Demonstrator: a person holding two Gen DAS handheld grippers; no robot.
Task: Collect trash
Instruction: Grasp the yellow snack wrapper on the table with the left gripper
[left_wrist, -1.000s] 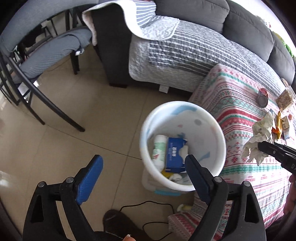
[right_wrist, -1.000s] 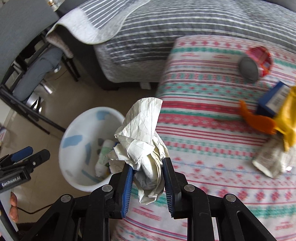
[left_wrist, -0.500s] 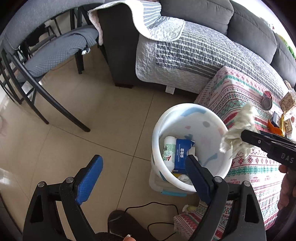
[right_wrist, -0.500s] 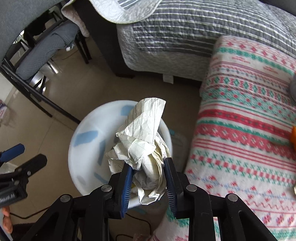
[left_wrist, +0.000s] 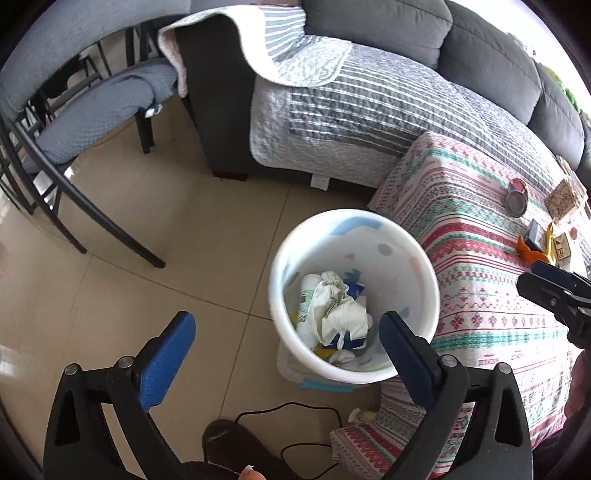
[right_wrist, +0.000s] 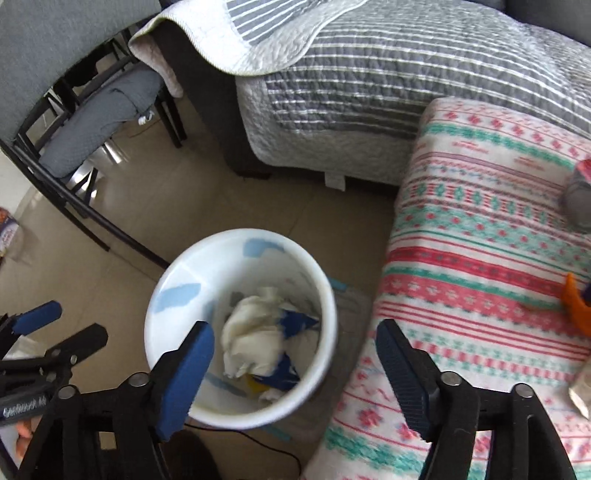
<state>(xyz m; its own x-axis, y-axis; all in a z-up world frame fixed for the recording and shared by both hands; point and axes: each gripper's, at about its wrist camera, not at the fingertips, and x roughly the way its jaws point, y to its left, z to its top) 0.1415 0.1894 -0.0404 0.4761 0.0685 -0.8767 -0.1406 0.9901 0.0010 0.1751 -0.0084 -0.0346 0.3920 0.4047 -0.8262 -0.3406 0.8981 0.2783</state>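
Now the crumpled paper (left_wrist: 338, 312) lay inside the white bin (left_wrist: 369, 229) beside the table (left_wrist: 480, 206); the right gripper (right_wrist: 295, 363) and left gripper (left_wrist: 286, 339) both gaped wide, holding nothing

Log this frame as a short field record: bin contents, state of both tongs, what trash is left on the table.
bin: white bin on the floor beside the table
bin contents: crumpled paper on top, blue packaging and a bottle partly visible under it
left tongs: open, empty, above the bin
right tongs: open, empty, over the bin's edge
table: patterned cloth
trash left on table: can, orange piece, small boxes near the far edge
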